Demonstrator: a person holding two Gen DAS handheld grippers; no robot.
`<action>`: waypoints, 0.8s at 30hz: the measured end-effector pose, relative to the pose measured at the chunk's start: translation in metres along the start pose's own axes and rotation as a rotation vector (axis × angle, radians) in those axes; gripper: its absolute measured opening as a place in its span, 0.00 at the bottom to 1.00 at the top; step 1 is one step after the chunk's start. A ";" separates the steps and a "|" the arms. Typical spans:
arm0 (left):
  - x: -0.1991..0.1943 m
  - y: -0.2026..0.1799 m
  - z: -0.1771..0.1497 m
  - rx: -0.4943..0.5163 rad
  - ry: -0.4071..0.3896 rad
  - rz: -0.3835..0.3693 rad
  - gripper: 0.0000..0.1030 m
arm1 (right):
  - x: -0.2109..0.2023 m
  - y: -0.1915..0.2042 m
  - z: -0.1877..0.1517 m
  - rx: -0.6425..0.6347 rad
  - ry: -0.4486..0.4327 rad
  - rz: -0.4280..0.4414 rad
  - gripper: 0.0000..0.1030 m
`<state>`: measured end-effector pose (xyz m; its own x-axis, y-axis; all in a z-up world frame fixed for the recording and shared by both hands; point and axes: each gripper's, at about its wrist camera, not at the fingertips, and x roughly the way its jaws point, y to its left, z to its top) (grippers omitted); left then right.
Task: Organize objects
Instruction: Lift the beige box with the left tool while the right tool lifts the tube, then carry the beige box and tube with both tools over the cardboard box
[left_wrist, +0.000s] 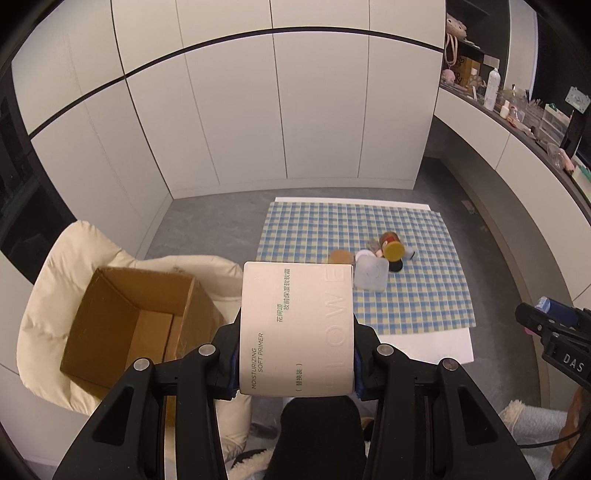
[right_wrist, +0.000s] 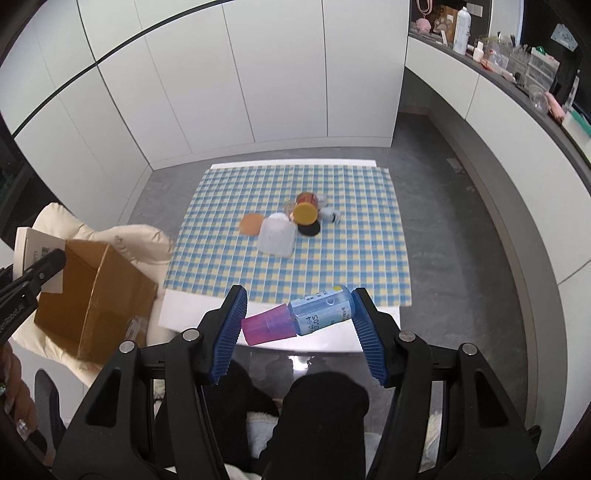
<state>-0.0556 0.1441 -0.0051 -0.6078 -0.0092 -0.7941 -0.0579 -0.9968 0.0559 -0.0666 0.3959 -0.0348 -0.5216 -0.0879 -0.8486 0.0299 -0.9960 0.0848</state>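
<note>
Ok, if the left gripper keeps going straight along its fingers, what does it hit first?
Likely the checkered cloth on the low table, near the frosted white container, which shows just past the held primer box. The cardboard box sits off to the left, out of line. Depth is uncertain.

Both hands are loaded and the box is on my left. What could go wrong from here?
1. The small blue bottle with the pink cap lies crosswise in the right gripper, pinched only at its ends; it may pivot out.
2. The white primer box in the left gripper hides part of the pile on the checkered cloth.
3. The cardboard box sits on a soft cream cushion, so a hard drop might tip it.
</note>
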 end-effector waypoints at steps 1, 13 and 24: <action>0.000 0.000 -0.003 -0.002 0.001 -0.001 0.42 | -0.002 0.000 -0.007 0.003 0.001 0.003 0.59; -0.008 -0.002 -0.040 0.008 0.005 0.009 0.42 | -0.013 0.009 -0.061 0.014 0.009 -0.010 0.59; -0.002 -0.007 -0.072 0.037 0.057 -0.009 0.42 | -0.026 0.007 -0.092 0.008 0.010 -0.012 0.59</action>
<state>0.0030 0.1452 -0.0478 -0.5612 -0.0055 -0.8276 -0.0935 -0.9932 0.0700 0.0259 0.3898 -0.0606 -0.5132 -0.0763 -0.8549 0.0168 -0.9967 0.0789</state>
